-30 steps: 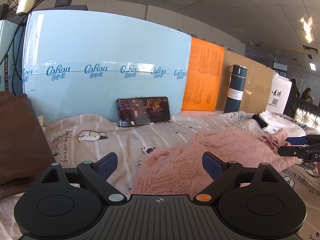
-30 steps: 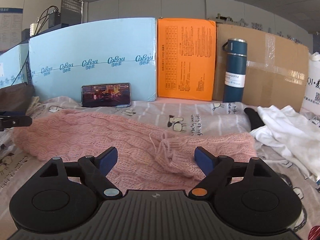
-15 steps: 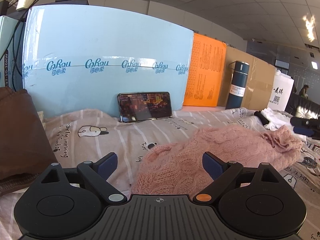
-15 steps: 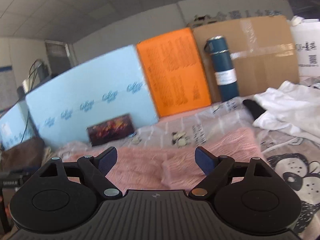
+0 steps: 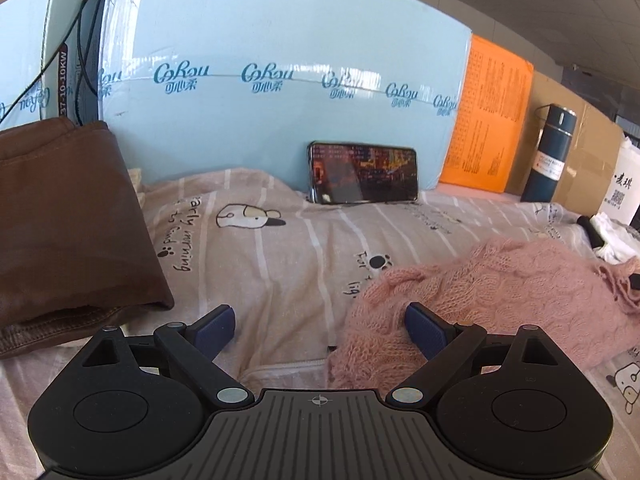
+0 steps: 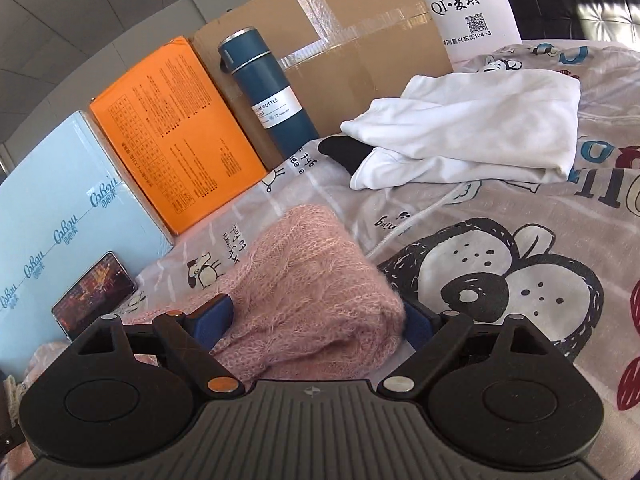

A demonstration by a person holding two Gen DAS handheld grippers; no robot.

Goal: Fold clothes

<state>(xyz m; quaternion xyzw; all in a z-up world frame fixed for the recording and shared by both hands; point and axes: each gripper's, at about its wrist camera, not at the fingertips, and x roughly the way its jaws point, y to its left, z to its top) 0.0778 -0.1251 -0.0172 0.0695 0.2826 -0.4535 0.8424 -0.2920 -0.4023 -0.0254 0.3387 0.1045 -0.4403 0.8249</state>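
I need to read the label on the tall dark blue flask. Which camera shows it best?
The right wrist view: the tall dark blue flask stands large, lid to base, white label facing the camera. In the left wrist view it is small at the right edge, its label unreadable.

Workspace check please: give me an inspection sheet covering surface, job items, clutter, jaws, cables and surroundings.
Surface: cartoon-print bedsheet, wrinkled.
Job's things: pink knit sweater, bunched; white garment, loosely piled; brown garment, folded.
Clutter: phone propped against blue box; blue bottle; black item under the white garment.
Grippers: left gripper jaws open at the sweater's edge; right gripper jaws open, straddling the sweater's end.
Cables: black cables at the boxes.
Surroundings: orange box, cardboard box, white bag.
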